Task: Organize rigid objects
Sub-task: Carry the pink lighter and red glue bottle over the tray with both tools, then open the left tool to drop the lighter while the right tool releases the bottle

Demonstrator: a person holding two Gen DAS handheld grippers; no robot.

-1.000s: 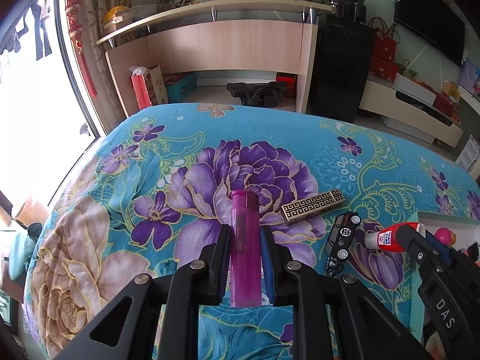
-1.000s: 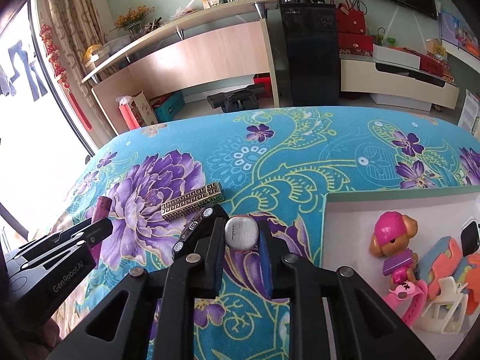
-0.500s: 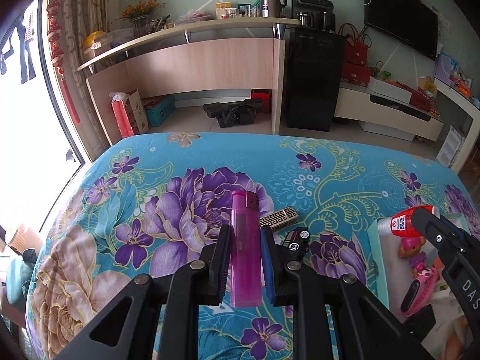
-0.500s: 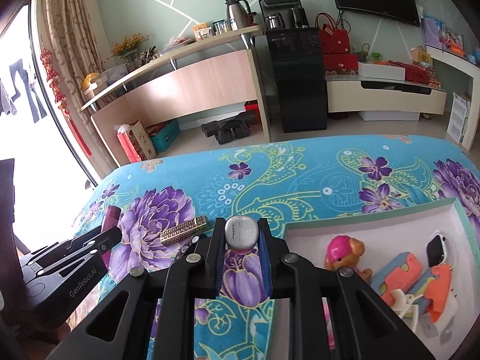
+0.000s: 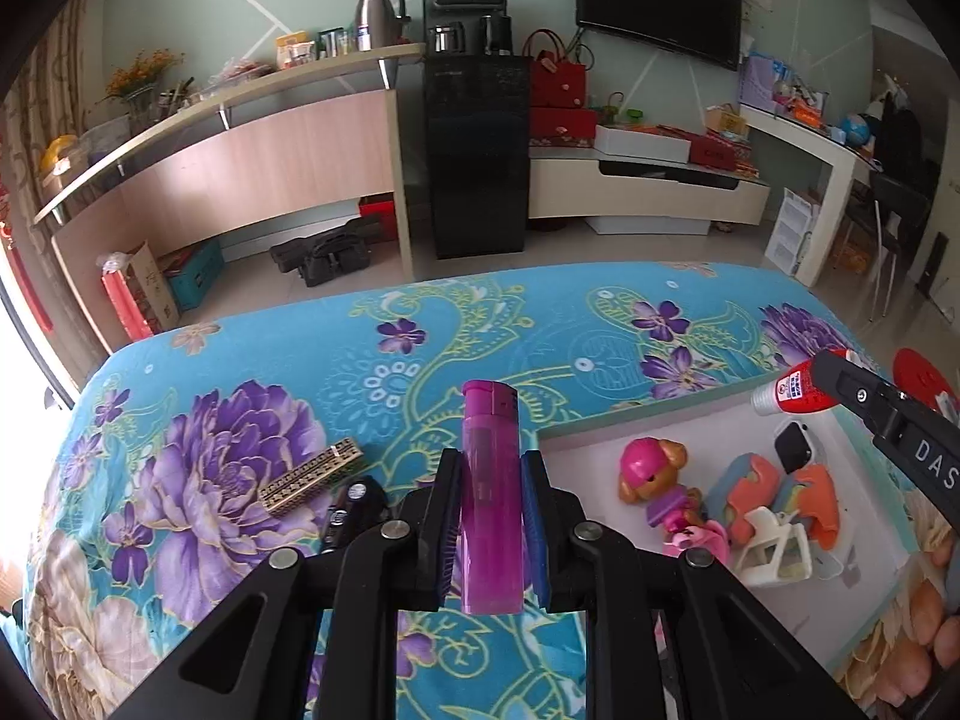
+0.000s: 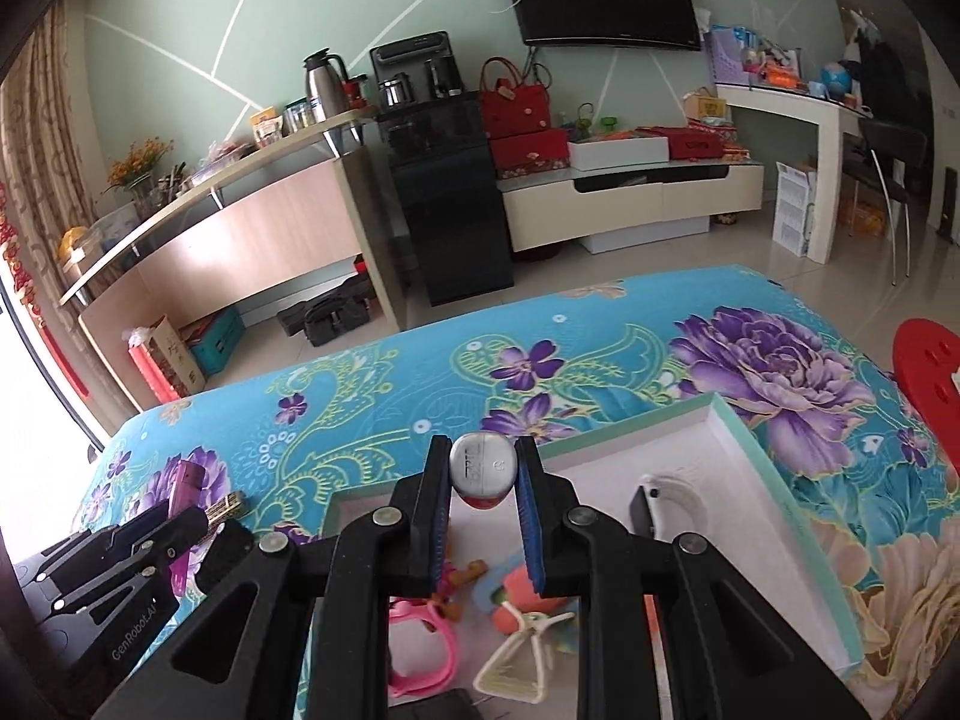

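My left gripper [image 5: 491, 468] is shut on a magenta lighter [image 5: 489, 480], held upright above the floral cloth just left of the white tray [image 5: 594, 441]. My right gripper [image 6: 483, 468] is shut on a small red-and-white glue bottle [image 6: 483, 471], over the tray [image 6: 774, 516]; the bottle also shows in the left wrist view [image 5: 792, 393]. On the cloth lie a gold patterned bar [image 5: 312, 476] and a black toy car [image 5: 351, 510]. The tray holds a pink-hatted puppy toy [image 5: 651, 471], orange-and-blue pieces [image 5: 759, 489] and a white plastic piece [image 5: 774, 546].
A pink strap [image 6: 420, 648] and a black-and-white watch [image 6: 660, 498] lie in the tray. A red stool [image 6: 927, 360] stands at the right of the bed. Beyond the far edge are a wooden counter [image 5: 270, 138], a black dispenser [image 5: 474, 150] and a TV stand.
Both grippers have risen and swung right, from over the purple flower towards the tray. The lighter and the glue bottle stay gripped. The right gripper now hangs over the tray.
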